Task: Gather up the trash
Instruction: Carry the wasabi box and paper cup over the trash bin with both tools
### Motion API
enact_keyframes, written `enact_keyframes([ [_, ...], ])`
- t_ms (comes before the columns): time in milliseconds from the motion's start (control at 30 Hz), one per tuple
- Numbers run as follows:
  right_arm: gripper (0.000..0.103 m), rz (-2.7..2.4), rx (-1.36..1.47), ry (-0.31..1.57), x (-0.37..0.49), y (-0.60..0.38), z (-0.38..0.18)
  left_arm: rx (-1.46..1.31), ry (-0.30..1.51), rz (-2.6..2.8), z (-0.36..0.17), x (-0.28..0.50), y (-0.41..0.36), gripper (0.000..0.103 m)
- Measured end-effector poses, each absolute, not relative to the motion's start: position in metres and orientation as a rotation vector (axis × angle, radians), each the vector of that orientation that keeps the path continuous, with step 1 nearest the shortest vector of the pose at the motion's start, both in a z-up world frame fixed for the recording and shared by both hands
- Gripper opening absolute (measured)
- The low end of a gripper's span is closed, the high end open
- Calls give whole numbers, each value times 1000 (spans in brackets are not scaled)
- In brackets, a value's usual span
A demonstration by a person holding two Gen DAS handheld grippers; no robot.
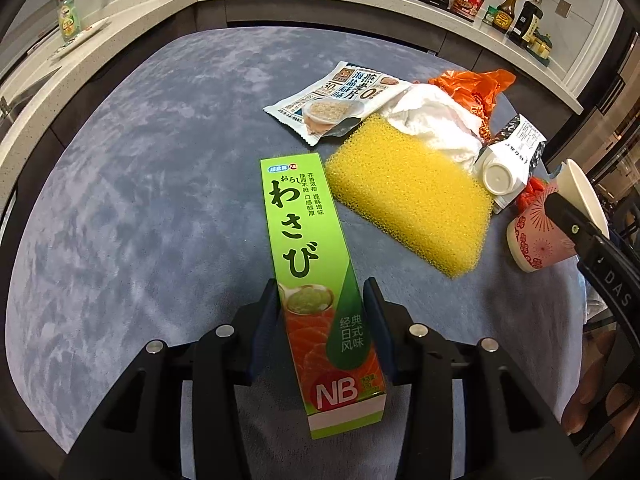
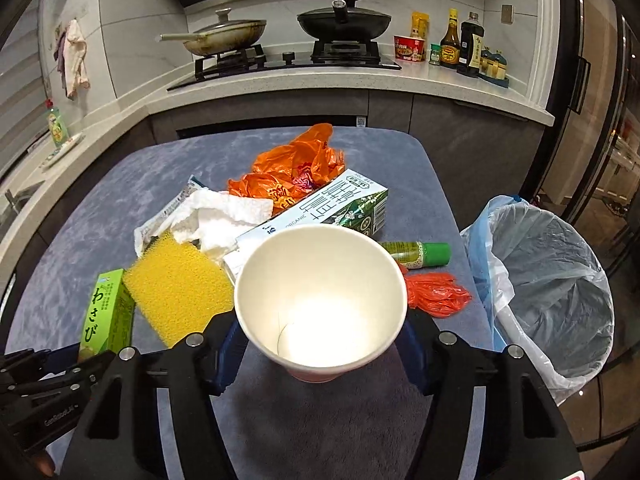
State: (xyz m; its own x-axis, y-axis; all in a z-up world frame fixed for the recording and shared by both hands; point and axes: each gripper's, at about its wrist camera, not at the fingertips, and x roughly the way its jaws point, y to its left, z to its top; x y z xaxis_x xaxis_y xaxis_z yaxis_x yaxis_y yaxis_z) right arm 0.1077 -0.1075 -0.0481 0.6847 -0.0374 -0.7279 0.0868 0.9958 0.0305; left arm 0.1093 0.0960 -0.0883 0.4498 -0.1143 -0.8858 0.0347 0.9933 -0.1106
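Note:
My left gripper (image 1: 324, 296) is shut on a green wasabi box (image 1: 308, 264), which also shows in the right wrist view (image 2: 108, 312). My right gripper (image 2: 320, 336) is shut on a white paper cup (image 2: 320, 292) with a pink patterned outside (image 1: 536, 236), its mouth facing the camera. On the blue-grey table (image 1: 140, 200) lie a yellow sponge (image 2: 176, 288), a white tissue (image 2: 224, 216), an oat snack wrapper (image 1: 336, 100), an orange plastic bag (image 2: 296, 172), a milk carton (image 2: 320, 212), a green tube (image 2: 416, 254) and an orange scrap (image 2: 436, 292).
A bin lined with a clear bag (image 2: 556, 280) stands at the table's right side. Behind is a kitchen counter (image 2: 360, 76) with a hob, two pans and sauce bottles (image 2: 460, 44). A dish soap bottle (image 2: 56, 128) stands on the left counter.

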Motion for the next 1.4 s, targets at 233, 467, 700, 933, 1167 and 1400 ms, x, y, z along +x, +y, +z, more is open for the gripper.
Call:
enact_keyframes([
  [233,61,-62,81,791,84,-115,-32,-56,1069,-104,-73,93,90,41],
  [467,61,-109,109,802,43,-142,-16,-64,1020,-133,-45,71,90,40],
  [700,62,-154,133,801,8,-172,-6,-45,940,-137,-7,49,81,39],
  [933,62,-173,146,784,-6,-186,2,-51,866,-159,32,38,78,27],
  [1167,62,-218,188,770,-12,-210,6,7,868,-231,29,46,44,7],
  [1400,62,-222,194,787,-18,-211,-1,-10,981,-221,-16,40,52,23],
])
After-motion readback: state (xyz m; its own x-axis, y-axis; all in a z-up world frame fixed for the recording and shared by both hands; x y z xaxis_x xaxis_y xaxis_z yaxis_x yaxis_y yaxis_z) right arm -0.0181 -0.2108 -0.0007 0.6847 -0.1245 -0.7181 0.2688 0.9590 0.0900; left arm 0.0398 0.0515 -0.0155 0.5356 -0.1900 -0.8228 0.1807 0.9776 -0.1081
